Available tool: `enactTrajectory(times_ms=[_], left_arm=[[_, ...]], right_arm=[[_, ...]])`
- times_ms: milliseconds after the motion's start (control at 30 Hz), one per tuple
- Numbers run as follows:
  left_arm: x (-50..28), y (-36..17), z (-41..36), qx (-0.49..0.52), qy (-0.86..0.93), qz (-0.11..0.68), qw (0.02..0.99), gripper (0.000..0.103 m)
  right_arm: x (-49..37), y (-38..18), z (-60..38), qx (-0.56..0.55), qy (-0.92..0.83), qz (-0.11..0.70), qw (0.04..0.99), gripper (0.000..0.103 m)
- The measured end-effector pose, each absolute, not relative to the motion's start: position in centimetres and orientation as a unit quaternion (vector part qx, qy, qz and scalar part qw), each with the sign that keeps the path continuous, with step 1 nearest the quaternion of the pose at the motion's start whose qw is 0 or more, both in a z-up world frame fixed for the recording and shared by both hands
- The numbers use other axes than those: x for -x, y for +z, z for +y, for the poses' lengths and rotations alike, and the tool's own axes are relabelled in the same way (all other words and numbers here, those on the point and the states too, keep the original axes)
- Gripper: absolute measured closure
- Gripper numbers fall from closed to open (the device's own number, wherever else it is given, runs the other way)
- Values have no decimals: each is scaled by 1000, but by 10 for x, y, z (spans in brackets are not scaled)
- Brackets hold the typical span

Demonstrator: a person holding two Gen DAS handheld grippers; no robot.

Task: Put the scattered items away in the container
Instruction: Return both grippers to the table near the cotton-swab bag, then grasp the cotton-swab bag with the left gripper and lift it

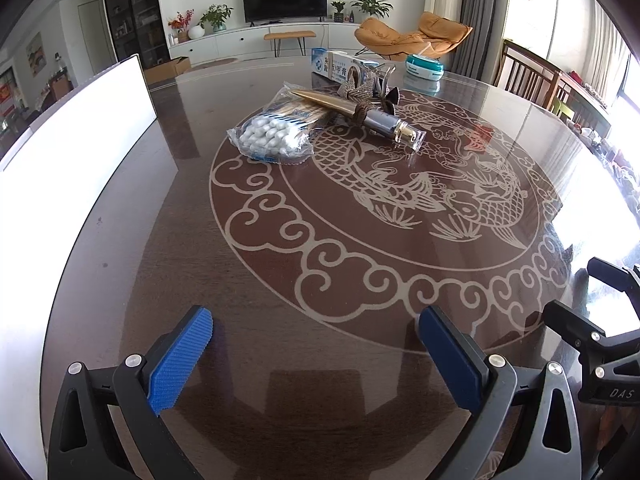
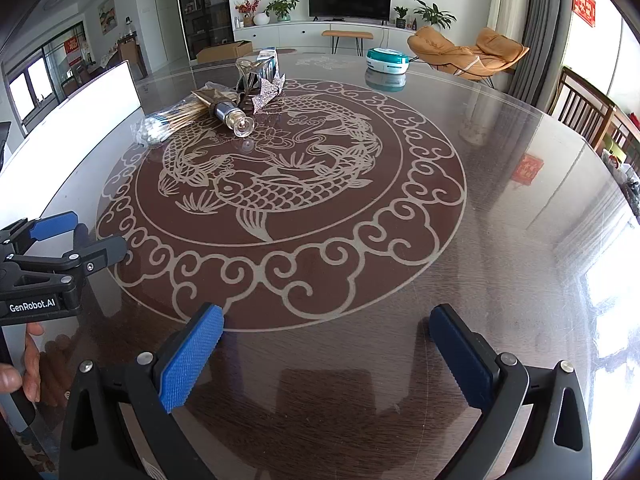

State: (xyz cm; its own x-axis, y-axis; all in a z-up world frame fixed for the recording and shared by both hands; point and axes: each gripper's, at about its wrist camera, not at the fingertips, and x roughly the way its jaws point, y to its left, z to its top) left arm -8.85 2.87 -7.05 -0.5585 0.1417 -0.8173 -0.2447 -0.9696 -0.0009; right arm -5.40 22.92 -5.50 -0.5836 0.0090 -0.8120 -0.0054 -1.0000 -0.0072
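Note:
A bag of cotton swabs [image 1: 276, 132] [image 2: 168, 122], a gold and blue cosmetic tube [image 1: 360, 114] [image 2: 226, 110], a hair clip with a fabric bow [image 1: 372, 88] [image 2: 260, 84] and a toothpaste box [image 1: 340, 66] [image 2: 267, 60] lie clustered on the far part of the dark round table [image 1: 320, 264] [image 2: 500, 240]. A white container [image 1: 72, 132] [image 2: 72, 120] stands at the table's left edge. My left gripper [image 1: 316, 354] [image 2: 76, 236] is open and empty over the near table. My right gripper [image 2: 326, 354] [image 1: 580, 292] is open and empty, to the right of the left one.
A teal and white round box [image 1: 425, 66] [image 2: 388, 60] sits at the table's far side. Wooden chairs [image 1: 532, 76] [image 2: 588, 116] stand at the right. A hand [image 2: 24, 364] holds the left gripper's handle.

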Motion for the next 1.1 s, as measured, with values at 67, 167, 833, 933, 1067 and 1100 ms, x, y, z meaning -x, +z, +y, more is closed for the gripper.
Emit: enactTrajectory(times_ms=[67,167,833,933,1067,1100], left_arm=[[91,-71,28,458,880,58,113,0],[112,-71,32,460,875,70,134,0],[267,-69,43,454,864,103,194,0],[278,-69,46,455,864,101,190,0],[276,-67,45,447,871,96,181,22],[273,-65,42,440,876,90,177,37]], right_arm=[[54,-55,229,456,890,-2,4,0],[54,-55,229,456,890,-2,4,0],[54,-55,229,456,890,-2,4,0],[54,-55,229,456,890,-1,4,0],[54,-55,229,456,890,-1,4,0],[54,-55,229,456,890,-1,4,0]])
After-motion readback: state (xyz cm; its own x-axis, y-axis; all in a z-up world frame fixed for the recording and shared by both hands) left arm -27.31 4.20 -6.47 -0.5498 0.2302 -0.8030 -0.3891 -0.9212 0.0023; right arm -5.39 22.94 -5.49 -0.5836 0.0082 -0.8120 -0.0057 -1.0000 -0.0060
